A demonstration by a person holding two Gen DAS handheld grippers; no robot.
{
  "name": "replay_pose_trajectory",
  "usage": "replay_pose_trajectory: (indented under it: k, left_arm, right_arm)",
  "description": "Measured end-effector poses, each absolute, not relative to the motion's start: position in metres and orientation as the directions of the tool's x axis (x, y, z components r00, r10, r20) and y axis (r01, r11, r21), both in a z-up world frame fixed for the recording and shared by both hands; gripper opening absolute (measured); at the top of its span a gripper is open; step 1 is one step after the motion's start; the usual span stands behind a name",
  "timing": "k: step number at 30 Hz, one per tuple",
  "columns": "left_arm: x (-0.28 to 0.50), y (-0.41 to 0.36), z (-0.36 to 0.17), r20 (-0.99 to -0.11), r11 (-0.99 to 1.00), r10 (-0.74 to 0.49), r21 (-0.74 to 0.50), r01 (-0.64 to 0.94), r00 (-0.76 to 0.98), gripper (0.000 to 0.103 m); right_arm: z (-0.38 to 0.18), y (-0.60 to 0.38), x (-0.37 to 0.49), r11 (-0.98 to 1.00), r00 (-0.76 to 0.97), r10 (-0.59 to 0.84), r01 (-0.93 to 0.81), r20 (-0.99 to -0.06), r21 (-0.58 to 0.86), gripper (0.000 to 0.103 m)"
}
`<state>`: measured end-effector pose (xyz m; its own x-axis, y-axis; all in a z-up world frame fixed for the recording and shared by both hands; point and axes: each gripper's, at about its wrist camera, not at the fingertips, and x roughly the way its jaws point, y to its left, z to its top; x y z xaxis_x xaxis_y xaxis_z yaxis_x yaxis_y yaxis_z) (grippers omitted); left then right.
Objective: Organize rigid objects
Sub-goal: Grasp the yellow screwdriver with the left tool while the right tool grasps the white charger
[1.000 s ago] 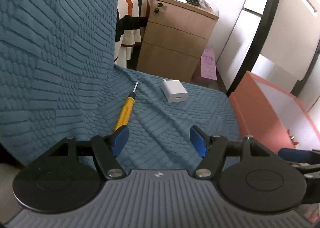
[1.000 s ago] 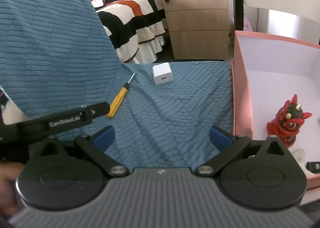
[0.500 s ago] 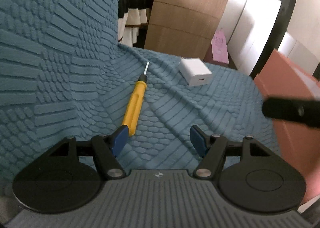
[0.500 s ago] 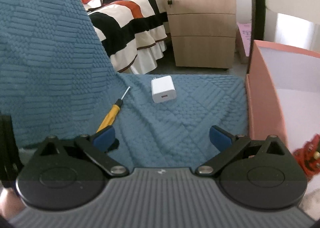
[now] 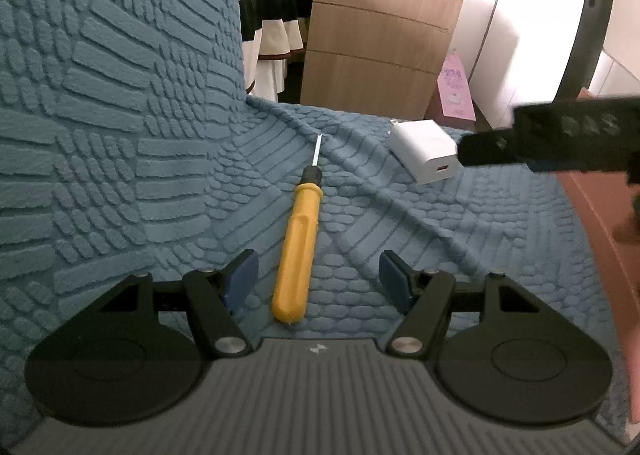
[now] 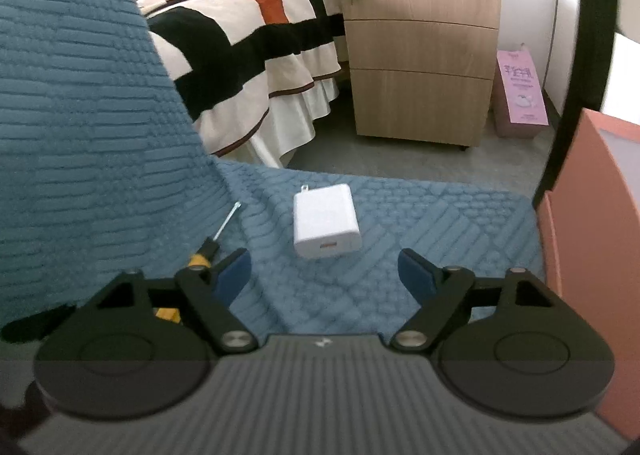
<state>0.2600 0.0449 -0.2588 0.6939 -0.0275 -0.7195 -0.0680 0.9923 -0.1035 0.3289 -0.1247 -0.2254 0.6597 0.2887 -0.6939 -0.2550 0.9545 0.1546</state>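
Observation:
A yellow-handled screwdriver lies on the blue textured cover, its handle end between the open jaws of my left gripper. A white charger block lies beyond it to the right. In the right wrist view the charger sits just ahead of my open, empty right gripper. The screwdriver shows at that gripper's left, partly hidden by the left finger. The right gripper's black body crosses the left wrist view's right side.
An orange box with white inside stands at the cover's right edge. The chair's blue backrest rises on the left. Behind are a wooden drawer cabinet, a striped bed and a pink bag.
My left gripper moved forward and right, so the screwdriver handle now lies between its jaws. My right gripper moved forward and left, away from the box toward the charger.

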Motion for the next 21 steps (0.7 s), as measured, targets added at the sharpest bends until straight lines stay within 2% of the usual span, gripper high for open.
replay_pose_trajectory:
  k: [6, 11, 17, 21]
  left_arm:
    - [0.272, 0.052, -0.265, -0.721, 0.99, -0.027, -0.115, -0.081, 0.692, 0.069]
    - [0.279, 0.057, -0.266, -0.718, 0.988, -0.038, -0.131, -0.082, 0.695, 0.069]
    - [0.28, 0.06, -0.265, -0.715, 0.986, -0.053, -0.148, -0.078, 0.697, 0.069]
    - [0.28, 0.06, -0.266, -0.713, 0.989, -0.045, -0.133, -0.072, 0.699, 0.069]
  right_arm:
    - [-0.241, -0.109, 0.362, 0.957, 0.644, 0.268, -0.264, -0.717, 0.121, 0.074]
    - [-0.252, -0.097, 0.379, 0.953, 0.64, 0.255, -0.292, -0.725, 0.078, 0.074]
    - [-0.26, -0.089, 0.39, 0.958, 0.652, 0.202, -0.286, -0.731, 0.009, 0.066]
    - [-0.267, -0.091, 0.396, 0.959, 0.633, 0.21, -0.281, -0.745, 0.032, 0.062]
